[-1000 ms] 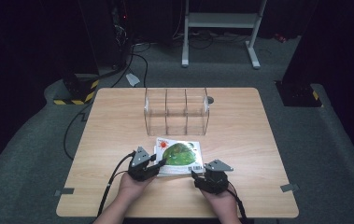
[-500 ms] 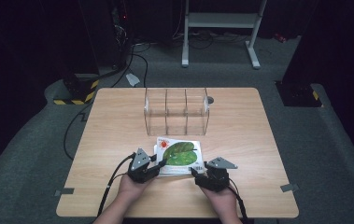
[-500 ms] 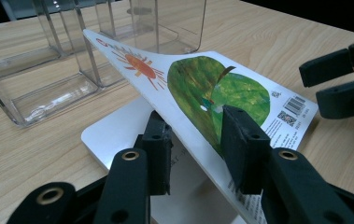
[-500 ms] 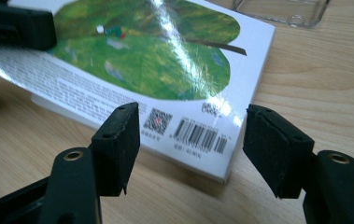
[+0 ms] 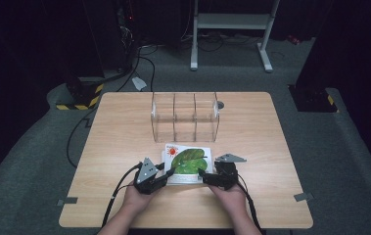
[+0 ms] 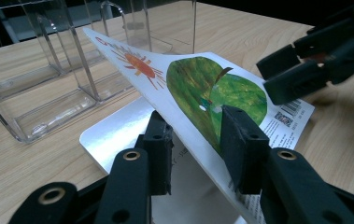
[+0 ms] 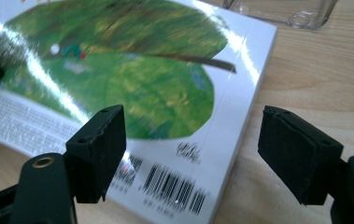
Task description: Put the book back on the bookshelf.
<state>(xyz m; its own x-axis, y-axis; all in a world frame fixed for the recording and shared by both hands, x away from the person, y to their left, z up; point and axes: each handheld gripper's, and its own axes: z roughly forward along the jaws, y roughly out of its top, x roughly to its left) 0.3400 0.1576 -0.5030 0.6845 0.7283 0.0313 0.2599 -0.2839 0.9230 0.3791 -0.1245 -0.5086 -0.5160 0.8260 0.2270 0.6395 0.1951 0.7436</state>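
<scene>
A book [image 5: 188,159] with a green leaf and a red sun on its cover lies near the table's front edge. My left gripper [image 5: 166,172] is at its near left corner. In the left gripper view the cover [image 6: 212,88] is tilted up off a white page [image 6: 114,140], and its edge passes between the jaws of my left gripper [image 6: 197,140], which stand partly apart. My right gripper [image 5: 203,175] is at the near right corner. It [image 7: 188,140] is wide open astride the spine edge of the book [image 7: 132,84], by the barcode. It also shows in the left gripper view [image 6: 282,72].
A clear plastic organiser [image 5: 185,117] with three upright compartments stands just beyond the book on the wooden table [image 5: 124,137]. A small round fitting [image 5: 220,104] sits beside it. Cables trail off the left edge; a white frame [image 5: 232,22] stands on the floor behind.
Both grippers stay at the book's near edge. The left one has shifted slightly toward the front. The book has not visibly moved.
</scene>
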